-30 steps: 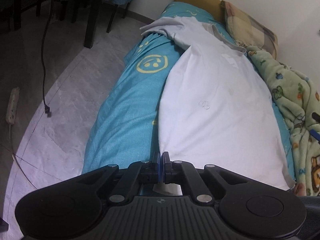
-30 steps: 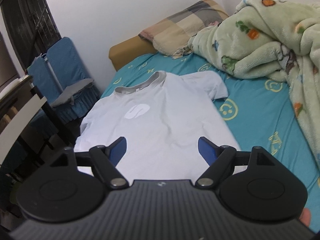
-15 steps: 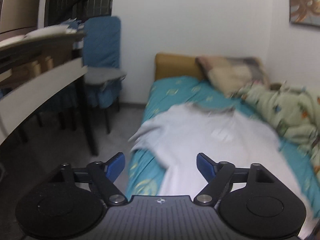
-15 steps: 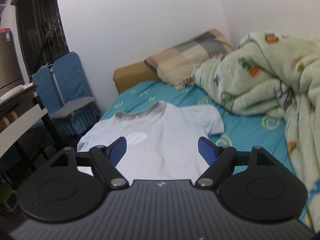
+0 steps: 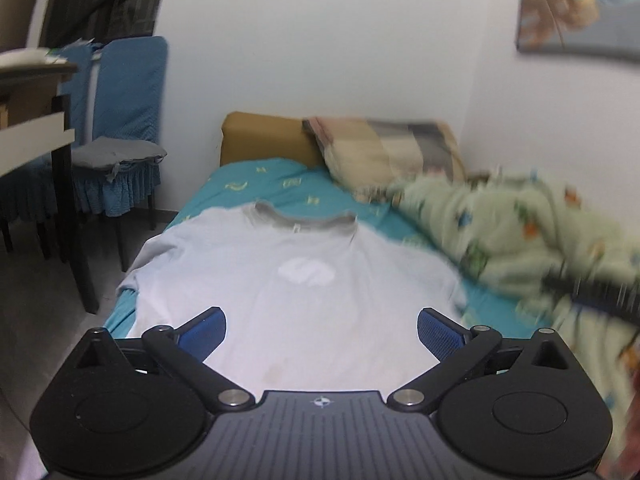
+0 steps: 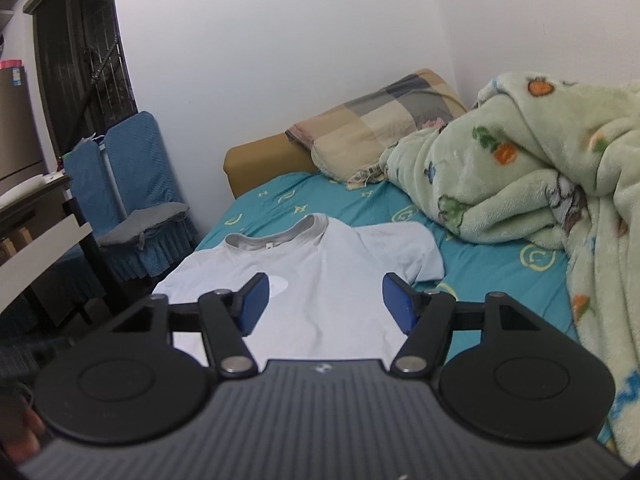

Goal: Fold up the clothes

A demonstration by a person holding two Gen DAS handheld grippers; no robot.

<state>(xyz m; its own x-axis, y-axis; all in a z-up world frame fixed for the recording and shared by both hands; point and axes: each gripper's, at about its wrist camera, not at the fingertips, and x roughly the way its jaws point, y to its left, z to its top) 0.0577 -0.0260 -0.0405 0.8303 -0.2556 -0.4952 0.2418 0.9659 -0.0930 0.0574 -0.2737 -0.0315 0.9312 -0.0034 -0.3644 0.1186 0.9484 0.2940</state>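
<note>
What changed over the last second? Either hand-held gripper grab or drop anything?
The left hand-held gripper was shut at the shirt's near edge; it has since opened, let go and pulled back and up to face the white T-shirt. The right hand-held gripper stayed open and empty, backing off slightly. The shirt stays spread flat on the bed.

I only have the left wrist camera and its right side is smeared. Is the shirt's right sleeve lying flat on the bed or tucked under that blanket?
Observer: From the right wrist view, the sleeve lies flat on the sheet, apart from the blanket.
Operator: Is the right gripper holding anything?
Observer: No. The right gripper is open above the shirt, nothing between its pads.
Operator: What's behind the chairs on the far left?
Observer: A dark barred window, and a fridge at the frame's left edge.
</note>
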